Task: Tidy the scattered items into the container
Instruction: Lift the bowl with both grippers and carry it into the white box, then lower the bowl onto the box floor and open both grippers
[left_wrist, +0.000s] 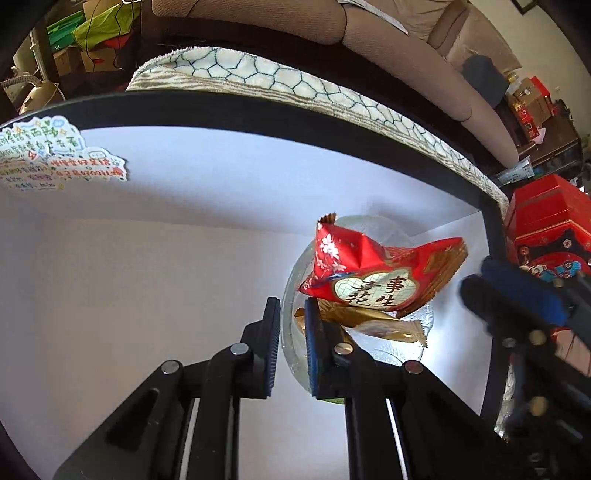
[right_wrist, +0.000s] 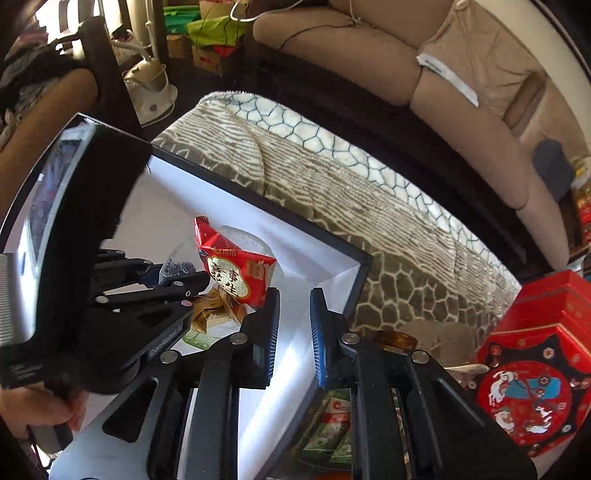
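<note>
With left gripper (left_wrist: 291, 347) and right gripper (right_wrist: 293, 332) both clenched, nothing visibly held, spread the right wide before lowering onto green packets (right_wrist: 332, 428) at lower centre, then lift over to the red packet (right_wrist: 236, 269) in the glass bowl (right_wrist: 258, 240).

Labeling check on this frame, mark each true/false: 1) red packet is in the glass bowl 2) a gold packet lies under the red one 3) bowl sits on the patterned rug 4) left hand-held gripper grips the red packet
1) True: the red packet rests in the glass bowl.
2) True: the gold packet lies beneath it.
3) False: the bowl stands on the white table; the patterned rug is beyond its edge.
4) False: the left hand-held gripper is nearly closed with nothing between its jaws.
</note>
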